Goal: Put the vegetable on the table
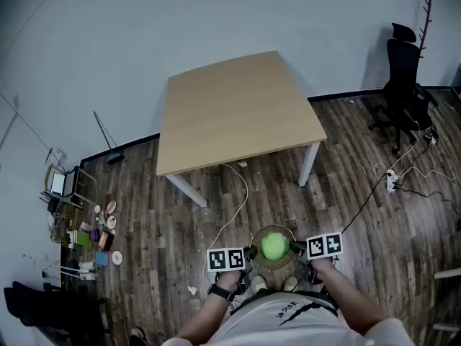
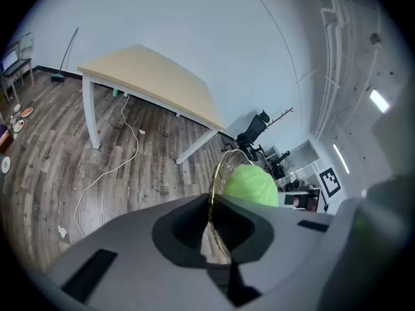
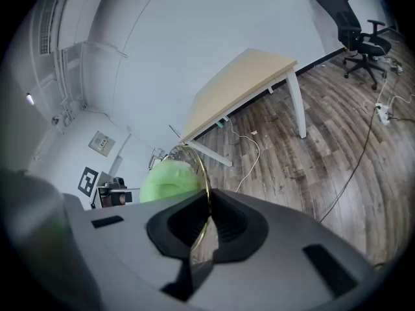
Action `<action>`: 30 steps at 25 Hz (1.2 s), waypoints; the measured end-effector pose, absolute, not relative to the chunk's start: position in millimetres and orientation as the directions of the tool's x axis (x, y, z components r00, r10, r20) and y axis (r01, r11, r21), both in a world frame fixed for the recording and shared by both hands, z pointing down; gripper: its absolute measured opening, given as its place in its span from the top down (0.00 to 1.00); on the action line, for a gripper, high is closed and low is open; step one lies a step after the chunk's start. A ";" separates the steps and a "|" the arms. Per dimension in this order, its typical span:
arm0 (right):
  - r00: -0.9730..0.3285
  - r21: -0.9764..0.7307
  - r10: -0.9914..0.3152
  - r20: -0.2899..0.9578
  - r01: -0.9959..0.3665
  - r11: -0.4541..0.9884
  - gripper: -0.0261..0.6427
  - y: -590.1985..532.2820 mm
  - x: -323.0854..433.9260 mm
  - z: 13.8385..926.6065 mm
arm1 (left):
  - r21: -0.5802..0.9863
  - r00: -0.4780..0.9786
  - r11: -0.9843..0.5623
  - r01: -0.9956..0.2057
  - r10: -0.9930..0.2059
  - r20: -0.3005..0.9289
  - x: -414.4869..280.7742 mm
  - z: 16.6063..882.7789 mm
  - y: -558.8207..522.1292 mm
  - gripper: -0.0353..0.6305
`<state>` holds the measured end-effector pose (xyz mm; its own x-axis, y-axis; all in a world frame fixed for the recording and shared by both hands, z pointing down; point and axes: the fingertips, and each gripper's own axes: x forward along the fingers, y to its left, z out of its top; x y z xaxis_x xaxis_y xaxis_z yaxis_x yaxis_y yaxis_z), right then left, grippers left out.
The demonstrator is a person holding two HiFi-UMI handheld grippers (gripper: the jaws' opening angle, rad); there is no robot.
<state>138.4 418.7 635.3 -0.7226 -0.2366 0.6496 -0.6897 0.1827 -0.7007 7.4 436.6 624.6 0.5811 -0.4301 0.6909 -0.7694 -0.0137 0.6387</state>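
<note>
Carrying step is judged in hand; nothing is yet set down. Both grippers are held low and close to the body, forearms drawn in, jaws turned inward toward each other.

The left gripper [image 2: 211, 229] is seen with jaws pinched onto the thin gold rim of a wire basket [image 2: 222, 164]. The right gripper [image 3: 207, 222] is clamped likewise on the opposite side of the rim, so the basket is hung between the two above the wooden floor [image 1: 346, 186]. The vegetable [image 1: 274, 246], a round pale-green head, is seated inside the basket, between the grippers.

Beyond, a white cable [image 1: 241, 193] is trailed across the floor toward the worktop [image 1: 238, 110], which stands well apart ahead. An office chair [image 1: 403, 85] is noted far right.

Next move, as judged: the basket is to be carried forward level, both grips held equal so the load is not tipped, then lifted over the worktop edge.
</note>
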 end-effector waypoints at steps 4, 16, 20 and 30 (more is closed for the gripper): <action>-0.721 -0.698 -0.233 0.652 -0.691 0.185 0.93 422.5 153.1 636.0 | 0.640 0.581 -0.013 -0.769 -0.431 0.690 22.1 624.7 441.0 0.91; -0.738 -0.721 -0.237 0.632 -0.672 0.171 0.92 424.1 178.3 635.2 | 0.631 0.572 -0.014 -0.775 -0.439 0.693 47.3 622.0 442.7 0.91; -0.745 -0.728 -0.232 0.625 -0.664 0.172 0.93 425.8 180.8 636.5 | 0.628 0.565 -0.006 -0.778 -0.443 0.696 49.7 622.4 444.5 0.91; -0.754 -0.725 -0.214 0.620 -0.656 0.211 0.92 397.9 179.4 635.1 | 0.617 0.535 0.022 -0.787 -0.474 0.699 49.1 621.8 421.5 0.91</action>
